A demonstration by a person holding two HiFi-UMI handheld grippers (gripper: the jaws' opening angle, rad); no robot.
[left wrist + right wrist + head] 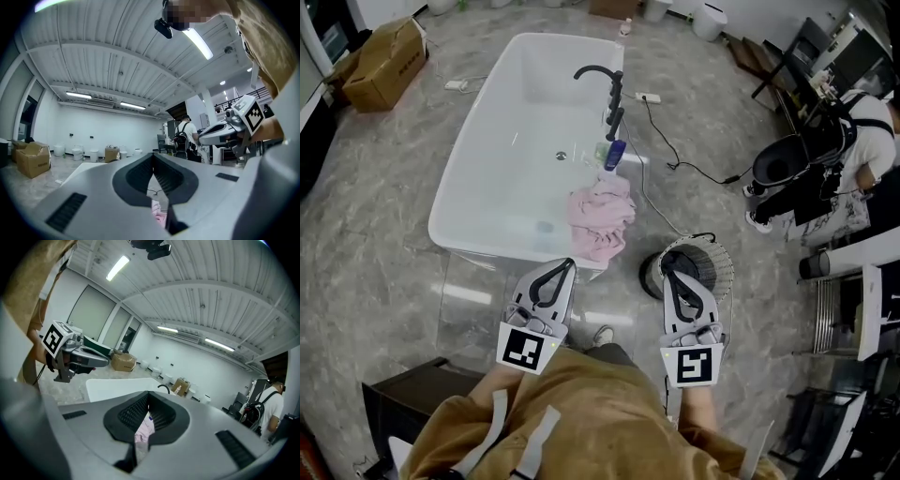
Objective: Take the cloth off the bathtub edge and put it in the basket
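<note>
With our left gripper and right gripper both closed and empty at lower centre, we should open one and pinch a thick fold of the cloth mid-frame.

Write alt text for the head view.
A pink cloth lies draped over the near right edge of a white bathtub, untouched. Below it, the left gripper and right gripper are both shut and empty, held close to the person's body. A round wire basket stands on the floor by the right gripper's tip.
</note>
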